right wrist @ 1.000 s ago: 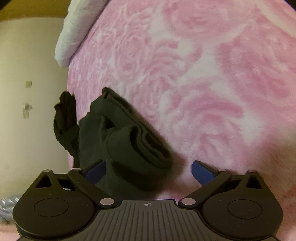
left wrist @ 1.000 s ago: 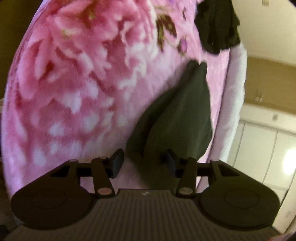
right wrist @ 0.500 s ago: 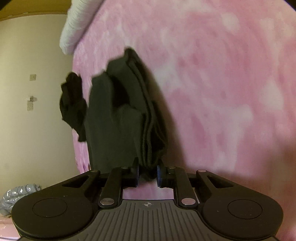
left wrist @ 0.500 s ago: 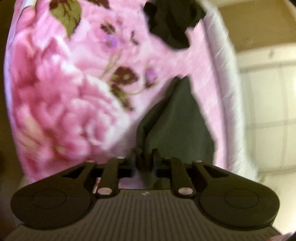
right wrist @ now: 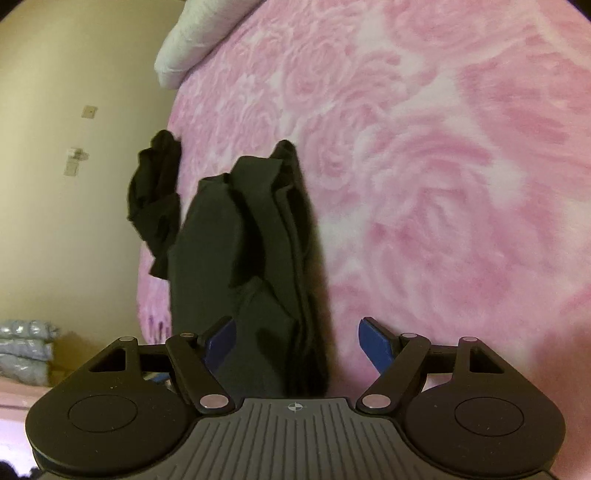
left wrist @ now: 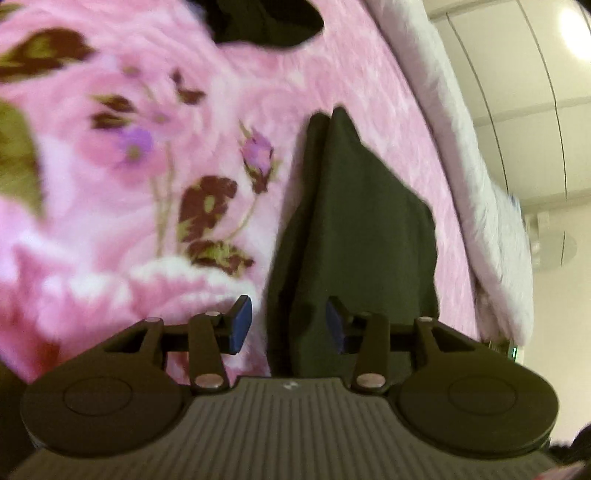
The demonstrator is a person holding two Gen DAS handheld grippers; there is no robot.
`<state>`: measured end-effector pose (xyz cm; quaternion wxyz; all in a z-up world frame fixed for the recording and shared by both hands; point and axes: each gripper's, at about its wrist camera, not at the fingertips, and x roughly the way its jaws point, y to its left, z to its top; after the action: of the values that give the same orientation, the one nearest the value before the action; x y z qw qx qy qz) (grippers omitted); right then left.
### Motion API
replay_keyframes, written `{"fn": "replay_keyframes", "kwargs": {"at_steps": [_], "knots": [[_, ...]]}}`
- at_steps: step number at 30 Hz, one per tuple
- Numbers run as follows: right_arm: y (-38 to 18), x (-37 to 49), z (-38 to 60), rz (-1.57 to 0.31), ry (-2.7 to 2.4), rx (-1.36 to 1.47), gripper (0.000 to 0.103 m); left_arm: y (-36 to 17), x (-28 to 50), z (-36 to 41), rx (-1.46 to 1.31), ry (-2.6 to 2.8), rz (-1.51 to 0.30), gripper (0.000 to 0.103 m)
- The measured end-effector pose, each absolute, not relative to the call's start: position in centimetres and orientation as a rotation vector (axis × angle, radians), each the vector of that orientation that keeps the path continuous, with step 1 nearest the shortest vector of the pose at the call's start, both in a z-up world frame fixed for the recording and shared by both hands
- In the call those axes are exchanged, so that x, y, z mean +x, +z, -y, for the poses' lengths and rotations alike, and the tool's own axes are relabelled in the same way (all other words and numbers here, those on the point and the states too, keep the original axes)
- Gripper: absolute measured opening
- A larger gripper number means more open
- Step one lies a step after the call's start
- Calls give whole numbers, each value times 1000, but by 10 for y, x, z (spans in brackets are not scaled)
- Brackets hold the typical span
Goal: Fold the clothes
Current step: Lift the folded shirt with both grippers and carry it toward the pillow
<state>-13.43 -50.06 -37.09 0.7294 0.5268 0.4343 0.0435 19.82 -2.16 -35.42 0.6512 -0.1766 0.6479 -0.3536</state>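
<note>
Nearby, crumpled black garment (right wrist: 157, 199), white pillow (right wrist: 192, 37)

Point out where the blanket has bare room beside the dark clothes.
Open blanket lies right of the folded dark garment. It is crowded on the garment's other side, where the crumpled dark piece sits by the blanket's edge.

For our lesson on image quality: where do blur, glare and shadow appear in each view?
Left wrist view: blanket flowers smeared by motion blur, glare from a lamp top right. Right wrist view: sharper, the dark garment casts a shadow rightward; fisheye bends both.
</note>
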Motion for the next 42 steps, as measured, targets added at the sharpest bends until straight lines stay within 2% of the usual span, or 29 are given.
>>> {"fn": "replay_keyframes", "kwargs": {"at_steps": [7,12,19,24,26,28,29,30,31,36,42], "knots": [[-385,-110,499,-990,141,1175,77,-373,228,24,-463,-882,-1529,38],[-390,-107,502,-990,152,1211,77,-384,241,32,-593,-935,-1568,46],[-399,-91,492,-1008,205,1253,77,-398,249,62,-626,-995,-1610,46],[-399,-72,478,-1051,244,1195,76,-401,254,92,-575,-1062,-1628,43],[-400,-65,474,-1062,246,1189,76,-401,254,98,-543,-1074,-1629,33],[-398,-61,470,-1078,254,1155,76,-402,253,103,-510,-1080,-1628,30],[-397,-59,468,-1087,258,1135,72,-402,253,106,-494,-1083,-1628,26],[-396,-57,466,-1095,263,1115,62,-402,253,108,-478,-1086,-1627,22],[-398,-57,463,-1098,251,1116,24,-402,252,111,-461,-1089,-1626,21],[-392,-73,450,-1030,163,1142,19,-378,251,125,-320,-1125,-1591,12],[-359,-119,441,-901,89,1217,18,-333,242,153,-180,-1207,-1578,10]]}}
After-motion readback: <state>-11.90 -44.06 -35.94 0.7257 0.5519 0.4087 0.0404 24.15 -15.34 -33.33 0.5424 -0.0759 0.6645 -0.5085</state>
